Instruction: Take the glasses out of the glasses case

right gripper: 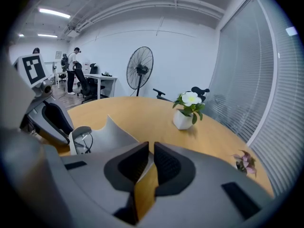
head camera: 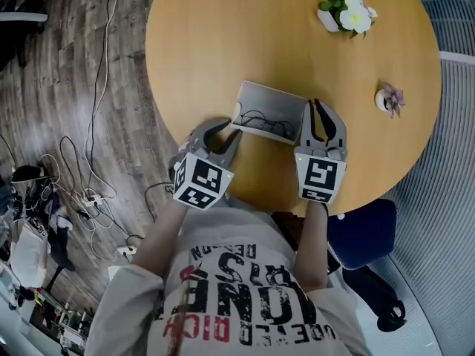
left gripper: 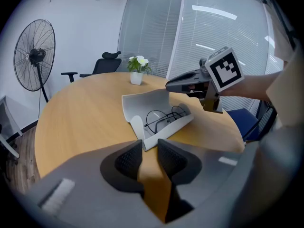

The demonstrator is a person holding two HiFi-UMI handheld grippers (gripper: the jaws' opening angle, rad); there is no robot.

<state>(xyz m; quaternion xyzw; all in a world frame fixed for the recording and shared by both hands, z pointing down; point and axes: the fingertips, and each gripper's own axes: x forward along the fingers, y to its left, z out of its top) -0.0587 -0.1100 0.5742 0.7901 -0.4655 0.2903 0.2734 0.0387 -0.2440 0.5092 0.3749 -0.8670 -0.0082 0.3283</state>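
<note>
Closest to us is the printed T-shirt (head camera: 245, 302) at the bottom of the head view, and just past it both grippers reach onto the near edge of the round wooden table (head camera: 245, 28).

Left gripper (head camera: 230, 130) first: its jaws stand well apart, and we see the near corner of the glasses case (head camera: 269, 95) filling the gap right at their tips, so it's pinching the case by that end.

Over to the right gripper (head camera: 317, 105): its jaws are pressed almost together, leaving only a thin slit. A pale sliver of the lid's edge sits in that slit, at the lid's right corner. So we've got the case gripped at both ends.

It lies open on the table near the person's edge, grey lid tilted up and back, lower half facing us. And the glasses (left gripper: 165, 118), thin dark wire frames with round lenses, lie inside that lower half, touched by neither gripper.

Further across the table we spot a white pot of white flowers (head camera: 346, 12) at the far side and a small pink flower ornament (head camera: 390, 99) off to the right, both well apart from the case.

Beyond the table we see a standing fan (right gripper: 141, 68), a black office chair (left gripper: 107, 61) and window blinds (left gripper: 213, 37). Cables (head camera: 89, 191) trail over the wooden floor (head camera: 67, 65) on the left.
</note>
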